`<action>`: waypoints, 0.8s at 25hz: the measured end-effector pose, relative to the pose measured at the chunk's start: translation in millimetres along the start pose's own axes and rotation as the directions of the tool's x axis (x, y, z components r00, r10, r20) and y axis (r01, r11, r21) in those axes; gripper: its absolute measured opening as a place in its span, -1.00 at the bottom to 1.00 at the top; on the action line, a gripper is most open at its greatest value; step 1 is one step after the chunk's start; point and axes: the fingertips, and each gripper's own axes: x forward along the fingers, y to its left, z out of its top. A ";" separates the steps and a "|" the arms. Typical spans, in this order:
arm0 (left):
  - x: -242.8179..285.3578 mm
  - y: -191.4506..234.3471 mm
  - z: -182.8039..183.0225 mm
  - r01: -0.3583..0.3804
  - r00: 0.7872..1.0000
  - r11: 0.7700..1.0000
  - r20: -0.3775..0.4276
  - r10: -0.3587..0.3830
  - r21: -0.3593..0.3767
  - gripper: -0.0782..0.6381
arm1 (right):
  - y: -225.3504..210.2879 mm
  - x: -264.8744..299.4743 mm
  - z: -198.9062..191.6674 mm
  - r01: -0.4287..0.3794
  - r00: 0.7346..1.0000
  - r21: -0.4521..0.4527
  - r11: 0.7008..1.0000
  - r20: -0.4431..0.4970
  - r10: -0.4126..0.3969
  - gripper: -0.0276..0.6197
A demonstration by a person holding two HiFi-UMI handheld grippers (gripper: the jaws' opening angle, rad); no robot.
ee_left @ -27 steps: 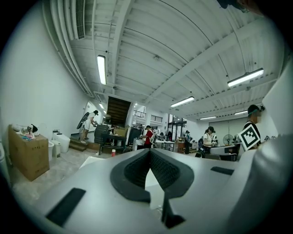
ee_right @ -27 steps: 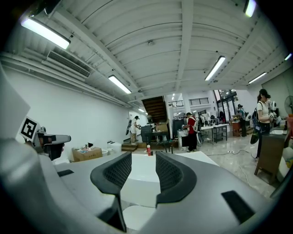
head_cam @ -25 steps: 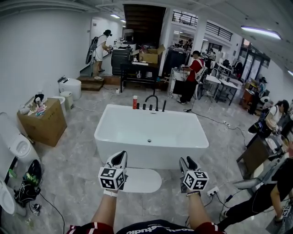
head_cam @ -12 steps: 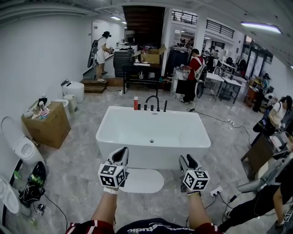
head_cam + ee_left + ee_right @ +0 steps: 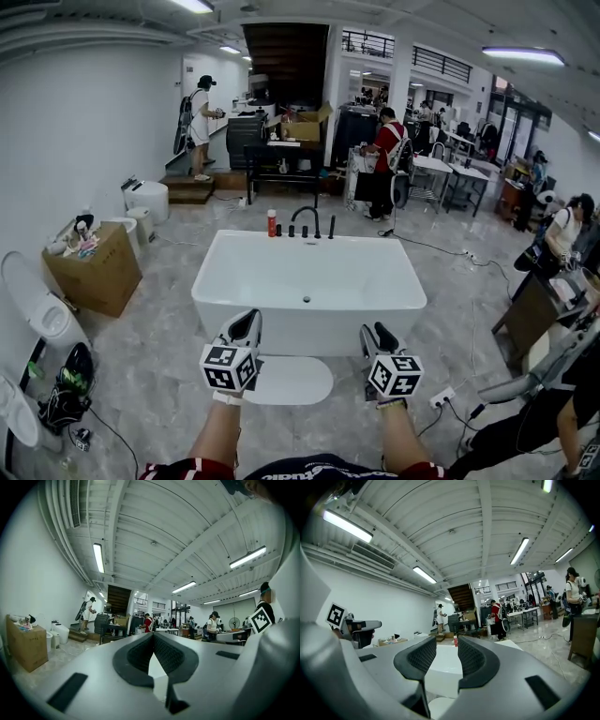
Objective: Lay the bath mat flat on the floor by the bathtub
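I'm pointing my left gripper (image 5: 246,322) level, its jaws pressing together on nothing. My right gripper (image 5: 376,335) is pointing level too, its empty jaws standing apart after just closing a little.

The bath mat (image 5: 289,381) lies on the floor (image 5: 155,347) just before the bathtub (image 5: 309,330).

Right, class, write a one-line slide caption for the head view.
Oval white bath mat lies flat on the grey floor in front of the white bathtub.

Glossy bathtub (image 5: 309,281), polished marbled floor (image 5: 150,349)
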 end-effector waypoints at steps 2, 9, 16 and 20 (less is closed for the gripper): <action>-1.2 -2.8 -1.9 -0.002 1.000 1.000 -0.002 0.002 0.001 -0.73 | -0.2 -1.9 1.8 -0.004 1.000 -0.002 1.000 0.006 0.004 -0.42; 1.1 -5.9 -6.6 -0.019 1.000 1.000 -0.007 0.019 0.024 -0.73 | -11.8 -2.8 1.4 0.011 1.000 -0.013 1.000 0.008 -0.011 -0.49; -3.0 -0.1 -13.6 -0.049 0.999 0.998 -0.022 0.050 0.034 -0.73 | -31.7 -9.4 -8.9 0.052 0.998 -0.020 0.998 -0.026 -0.053 -0.67; -5.0 7.8 -11.8 -0.081 0.996 0.996 -0.021 0.081 0.023 -0.73 | -42.8 -12.7 -10.7 0.073 0.997 -0.016 0.997 -0.027 -0.073 -0.74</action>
